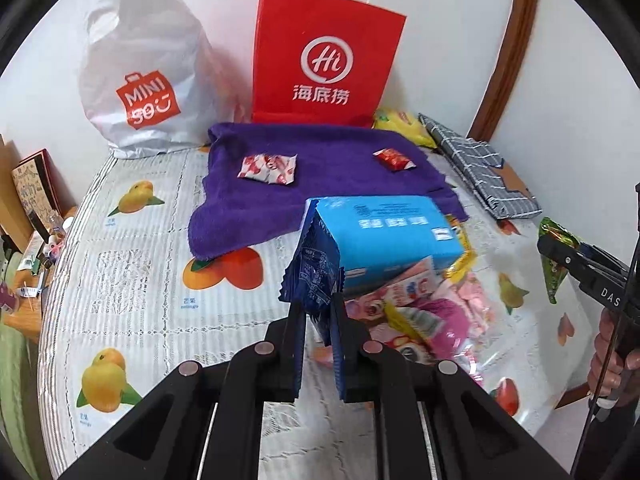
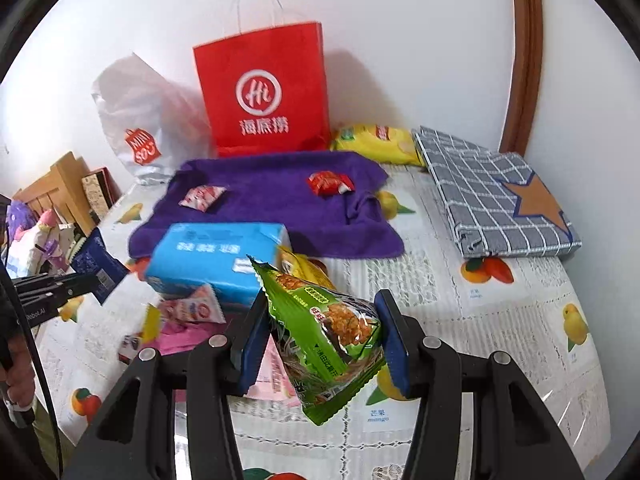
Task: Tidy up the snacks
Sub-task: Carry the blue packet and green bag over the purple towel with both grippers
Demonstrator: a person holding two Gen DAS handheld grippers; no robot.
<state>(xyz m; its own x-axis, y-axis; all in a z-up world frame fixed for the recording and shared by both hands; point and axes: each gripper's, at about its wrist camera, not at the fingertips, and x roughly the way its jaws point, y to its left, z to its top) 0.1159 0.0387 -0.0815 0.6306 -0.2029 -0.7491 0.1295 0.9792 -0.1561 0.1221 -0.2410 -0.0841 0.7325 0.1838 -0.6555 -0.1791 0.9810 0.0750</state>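
My left gripper (image 1: 317, 312) is shut on a dark blue snack packet (image 1: 316, 268), held above the fruit-print tablecloth (image 1: 132, 264). My right gripper (image 2: 320, 336) is shut on a green snack packet (image 2: 324, 332), also lifted off the table. A purple towel (image 1: 320, 184) lies further back with a red-and-white packet (image 1: 268, 168) on its left and a red packet (image 1: 394, 158) on its right. In front of the towel sits a light blue tissue pack (image 1: 392, 236) over a heap of pink and yellow snack packets (image 1: 420, 312). From the right wrist view, the left gripper (image 2: 86, 280) with its blue packet (image 2: 96, 264) shows at the left.
A red paper bag (image 1: 324, 60) and a white plastic bag (image 1: 140, 72) stand against the wall. A yellow chip bag (image 2: 376, 142) and a folded grey checked cloth (image 2: 492, 196) lie at the back right. Clutter fills a wooden shelf (image 2: 60, 188) beyond the left table edge.
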